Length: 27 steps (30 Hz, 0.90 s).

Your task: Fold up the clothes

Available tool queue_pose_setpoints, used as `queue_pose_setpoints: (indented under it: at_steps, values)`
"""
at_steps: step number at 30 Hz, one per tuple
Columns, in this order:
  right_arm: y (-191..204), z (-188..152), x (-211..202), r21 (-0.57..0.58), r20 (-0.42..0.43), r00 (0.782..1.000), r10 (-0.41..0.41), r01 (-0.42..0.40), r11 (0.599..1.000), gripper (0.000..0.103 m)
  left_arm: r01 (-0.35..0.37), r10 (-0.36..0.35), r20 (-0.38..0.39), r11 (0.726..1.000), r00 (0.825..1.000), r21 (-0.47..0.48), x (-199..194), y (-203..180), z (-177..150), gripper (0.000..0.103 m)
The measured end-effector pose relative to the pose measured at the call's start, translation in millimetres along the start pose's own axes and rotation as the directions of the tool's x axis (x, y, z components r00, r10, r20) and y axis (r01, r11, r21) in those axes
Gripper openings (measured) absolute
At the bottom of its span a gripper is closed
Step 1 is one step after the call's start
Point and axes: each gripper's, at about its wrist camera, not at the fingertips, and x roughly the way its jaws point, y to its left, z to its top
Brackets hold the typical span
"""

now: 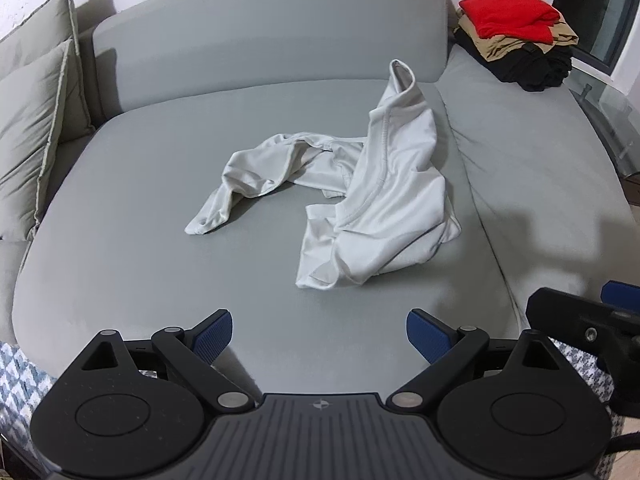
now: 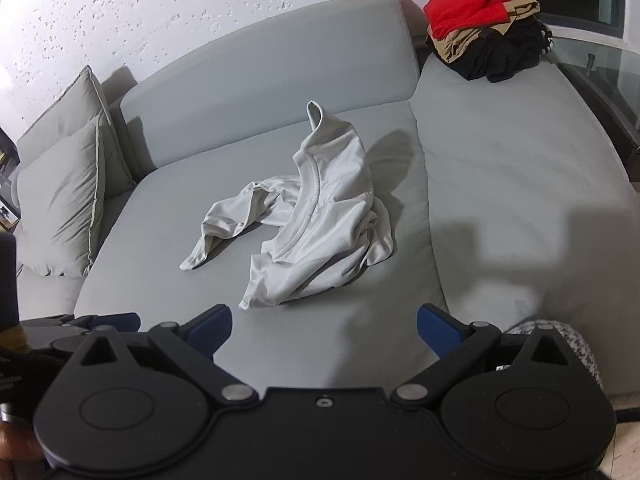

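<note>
Left wrist: one crumpled white shirt (image 1: 360, 184), two cushions (image 1: 36, 120).

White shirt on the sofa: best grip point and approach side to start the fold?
Probably the raised collar end of the white shirt, the part standing up off the grey sofa seat. It stands clear, so fingers can close on it without scraping cushion. Come from the right with the right gripper, jaws open; the left gripper, also open, could take the flat sleeve end lying to the left.

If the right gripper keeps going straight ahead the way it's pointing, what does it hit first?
Probably the crumpled white garment. The open right gripper points at it across bare sofa cushion, though depth is uncertain.
</note>
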Motion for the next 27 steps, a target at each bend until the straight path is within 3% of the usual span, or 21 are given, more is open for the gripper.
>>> queue_pose_setpoints:
  at_steps: [7, 27]
  values:
    - [9, -7, -2, -0.015, -0.003, 1.000, -0.028, 0.028, 0.999, 0.100, 0.000, 0.000, 0.017, 1.000, 1.000, -0.013, -1, 7, -6, 0.094]
    - [0, -6, -2, 0.018, -0.023, 1.000, 0.009, -0.009, 1.000, 0.100, -0.006, 0.006, -0.016, 1.000, 1.000, -0.001, 0, -2, -9, 0.094]
